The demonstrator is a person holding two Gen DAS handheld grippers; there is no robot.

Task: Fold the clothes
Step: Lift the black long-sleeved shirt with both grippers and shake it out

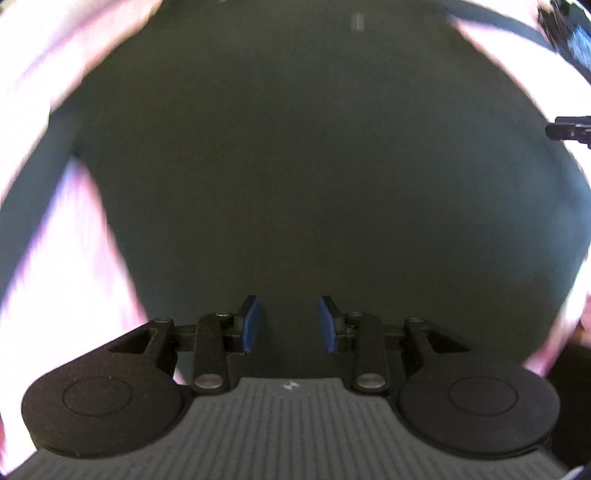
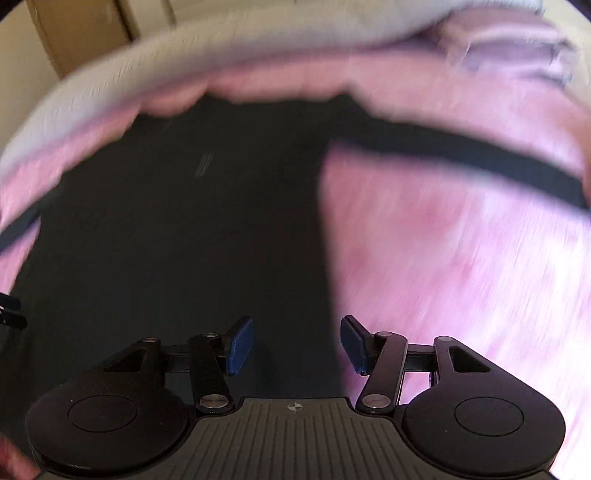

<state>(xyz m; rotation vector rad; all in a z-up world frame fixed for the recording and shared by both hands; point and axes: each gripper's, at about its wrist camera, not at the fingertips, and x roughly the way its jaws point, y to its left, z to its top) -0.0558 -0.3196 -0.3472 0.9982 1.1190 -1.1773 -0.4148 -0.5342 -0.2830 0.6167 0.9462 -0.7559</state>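
one dark garment [image 1: 295, 166], blackish-green, spread flat on a pink sheet [image 1: 74, 258]; it fills the middle of both wrist views. both views are motion-blurred. the surface under the sheet could be a bed or a desk, cannot tell.

left claw [image 1: 288, 325]: two blue pads [image 1: 251, 325], spread apart with a clear gap, nothing between them, hanging over the garment's middle and looking straight down on it. cannot tell whether the pads touch the cloth.

right claw [image 2: 297, 347]: also two blue pads [image 2: 240, 345], spread a bit wider than the left, nothing pinched. it sits over the garment near its right edge, where dark cloth meets pink sheet; the right pad is over the pink, the left pad over the dark cloth.

one narrow dark band [image 2: 461, 158] runs out from the garment across the pink in the right view, maybe a sleeve or strap, too blurred to say.

one small pale mark [image 1: 357, 20] on the garment, like a tag or print; the writing is unreadable. same mark shows in the right view, also smeared. a small emblem on each gripper body, no readable text.

one pale grey cloth [image 2: 184, 48] lies beyond the pink sheet at the top of the right view.
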